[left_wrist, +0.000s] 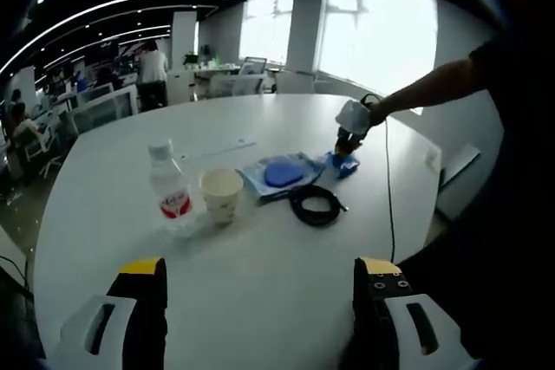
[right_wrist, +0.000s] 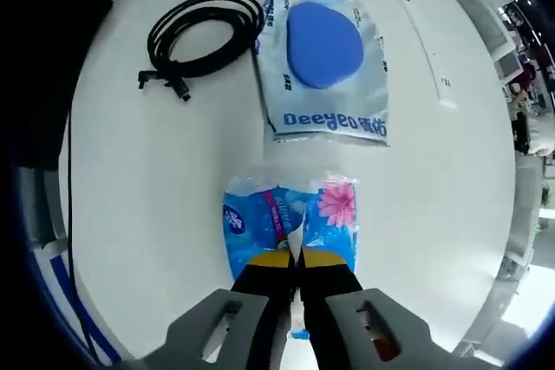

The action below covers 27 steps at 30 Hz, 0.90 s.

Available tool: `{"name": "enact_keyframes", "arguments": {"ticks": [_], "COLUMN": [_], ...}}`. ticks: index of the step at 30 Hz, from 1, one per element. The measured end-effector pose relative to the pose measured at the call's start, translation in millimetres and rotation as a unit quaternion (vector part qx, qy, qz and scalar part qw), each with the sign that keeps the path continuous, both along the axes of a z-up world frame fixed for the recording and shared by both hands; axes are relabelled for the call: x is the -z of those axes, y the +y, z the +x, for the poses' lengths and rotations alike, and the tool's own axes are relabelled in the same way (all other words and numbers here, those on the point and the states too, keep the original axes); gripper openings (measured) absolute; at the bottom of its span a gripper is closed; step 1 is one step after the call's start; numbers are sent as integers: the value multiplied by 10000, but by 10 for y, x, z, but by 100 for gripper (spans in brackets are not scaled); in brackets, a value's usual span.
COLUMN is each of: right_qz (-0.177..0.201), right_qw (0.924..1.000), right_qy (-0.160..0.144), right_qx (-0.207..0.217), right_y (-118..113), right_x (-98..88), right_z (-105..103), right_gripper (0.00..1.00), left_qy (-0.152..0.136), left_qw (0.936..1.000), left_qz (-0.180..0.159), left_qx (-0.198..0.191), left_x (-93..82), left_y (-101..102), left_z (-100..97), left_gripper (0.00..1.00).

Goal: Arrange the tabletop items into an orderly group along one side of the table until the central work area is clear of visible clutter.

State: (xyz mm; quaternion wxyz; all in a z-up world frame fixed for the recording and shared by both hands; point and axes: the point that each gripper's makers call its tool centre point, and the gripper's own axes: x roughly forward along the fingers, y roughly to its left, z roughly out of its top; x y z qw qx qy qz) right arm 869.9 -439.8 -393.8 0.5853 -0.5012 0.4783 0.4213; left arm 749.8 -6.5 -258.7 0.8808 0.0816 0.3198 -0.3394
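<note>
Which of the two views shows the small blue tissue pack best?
The right gripper view. There the tissue pack lies close and large, with its pink flower print readable, and the right tool is shut on its near edge. In the left gripper view the pack is a small blue patch, far across the table, under the right tool.

Daylight floods in from the windows [left_wrist: 373, 32], which are blown out to white, while the ceiling stays dark apart from 2 curved light strips [left_wrist: 113, 6]. The white table [left_wrist: 260, 275] reflects a soft sheen and carries faint shadows. Fisheye distortion bends straight edges near the rims; distant desks look soft.
</note>
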Motion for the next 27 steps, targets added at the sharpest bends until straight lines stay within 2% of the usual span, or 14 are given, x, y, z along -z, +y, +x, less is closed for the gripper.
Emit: {"name": "enact_keyframes", "arguments": {"ticks": [6, 9, 12, 18, 20, 25, 27], "right_qz": [95, 150, 114, 125, 258, 355, 488], "right_qw": [9998, 9996, 9998, 9991, 9978, 9961, 9930], "right_qy": [-43, -82, -134, -361, -501, -590, -694], "right_qx": [164, 222, 77, 183, 348, 546, 817], "right_y": [16, 21, 32, 29, 49, 56, 50], "right_x": [17, 9, -13, -106, -160, -269, -300], "right_z": [5, 5, -9, -23, -16, -121, -135], "right_gripper": [1, 8, 12, 25, 28, 39, 41], "left_qy": [-6, -4, -2, -3, 10, 26, 30], "left_qw": [10000, 10000, 10000, 10000, 10000, 9998, 9998], "left_qz": [-22, -22, -15, -15, -22, -23, -52], "left_qx": [4, 14, 32, 73, 93, 172, 189], "left_x": [-22, -27, -32, -25, -12, 14, 13], "left_y": [-62, -80, -102, -127, -127, -163, -190], "left_z": [-2, -5, -11, -10, -6, 2, 12], "left_gripper": [87, 87, 87, 87, 87, 87, 87]}}
